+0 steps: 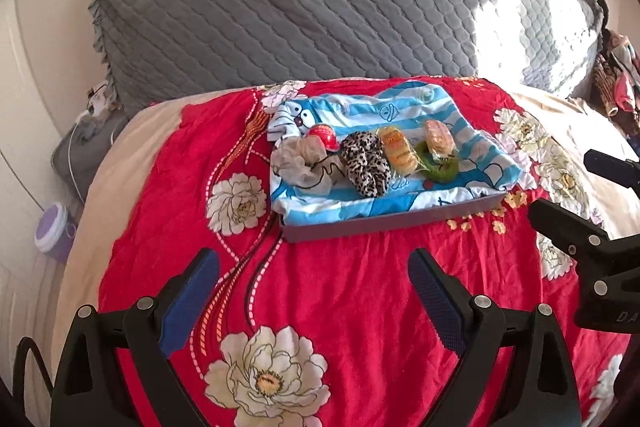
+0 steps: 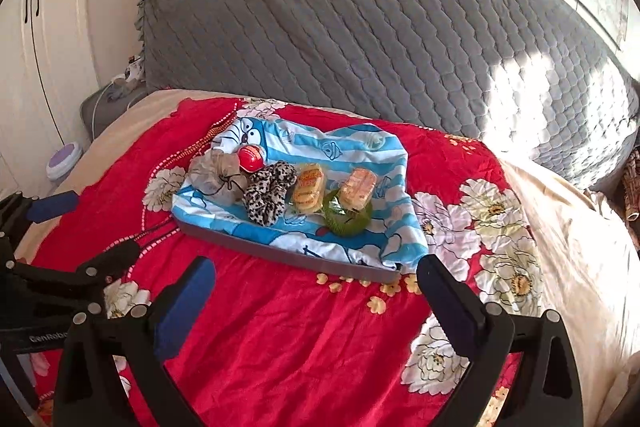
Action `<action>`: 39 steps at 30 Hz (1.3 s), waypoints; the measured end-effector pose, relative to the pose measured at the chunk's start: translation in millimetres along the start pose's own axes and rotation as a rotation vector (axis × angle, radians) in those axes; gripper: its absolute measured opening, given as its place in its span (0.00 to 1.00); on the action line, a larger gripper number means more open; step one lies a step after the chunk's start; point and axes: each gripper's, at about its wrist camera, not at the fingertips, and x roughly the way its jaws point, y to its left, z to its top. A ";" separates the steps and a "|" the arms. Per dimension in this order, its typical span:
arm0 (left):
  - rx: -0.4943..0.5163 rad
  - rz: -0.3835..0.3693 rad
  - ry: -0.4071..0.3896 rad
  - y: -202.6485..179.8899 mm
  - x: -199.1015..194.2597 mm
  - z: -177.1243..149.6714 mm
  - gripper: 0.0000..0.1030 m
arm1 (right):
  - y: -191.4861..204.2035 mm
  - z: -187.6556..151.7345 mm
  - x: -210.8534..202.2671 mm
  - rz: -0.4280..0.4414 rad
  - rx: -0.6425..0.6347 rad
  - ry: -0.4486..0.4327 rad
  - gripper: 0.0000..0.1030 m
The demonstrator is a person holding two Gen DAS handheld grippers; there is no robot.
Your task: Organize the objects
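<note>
A flat grey board [image 1: 384, 223] [image 2: 280, 253] covered by a blue-striped cartoon cloth [image 1: 360, 115] [image 2: 352, 147] lies on the red floral bedspread. On it, left to right, sit a beige mesh pouch [image 1: 298, 157] [image 2: 218, 173], a red ball [image 1: 323, 135] [image 2: 251, 157], a leopard-print scrunchie [image 1: 366, 163] [image 2: 267, 193], two wrapped snack cakes [image 1: 398, 149] [image 2: 308, 189], [image 1: 438, 139] [image 2: 358, 189], and a green scrunchie [image 1: 436, 169] [image 2: 347, 219]. My left gripper [image 1: 314, 287] [image 2: 90, 231] is open, short of the board's near edge. My right gripper [image 2: 316, 291] [image 1: 568, 187] is open too, empty, near the board's right corner.
A big grey quilted pillow [image 1: 300, 7] [image 2: 360, 27] stands behind the board. A purple-lidded jar [image 1: 54, 231] [image 2: 64, 161] and a cable lie on the floor at the left. White wardrobe doors [image 2: 36, 39] are at far left. Clothes [image 1: 616, 79] pile at right.
</note>
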 end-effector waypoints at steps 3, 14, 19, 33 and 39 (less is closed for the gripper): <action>0.003 0.012 0.001 -0.2 0.0 -5.7 0.93 | 0.4 -7.4 -2.1 -0.003 -0.005 -0.010 0.99; -0.016 0.041 -0.016 1.7 0.8 -26.3 0.93 | 1.7 -43.3 -2.2 0.003 0.016 -0.020 0.99; -0.032 0.034 -0.013 0.8 4.6 -39.5 0.93 | -0.3 -55.9 -0.9 -0.004 0.036 -0.029 0.99; -0.035 0.015 0.020 -6.2 22.6 -76.7 0.93 | 8.1 -92.7 11.0 -0.020 0.033 -0.023 0.99; -0.040 0.023 0.039 -5.2 31.9 -93.5 0.93 | 8.1 -111.6 19.4 -0.030 0.051 -0.008 0.99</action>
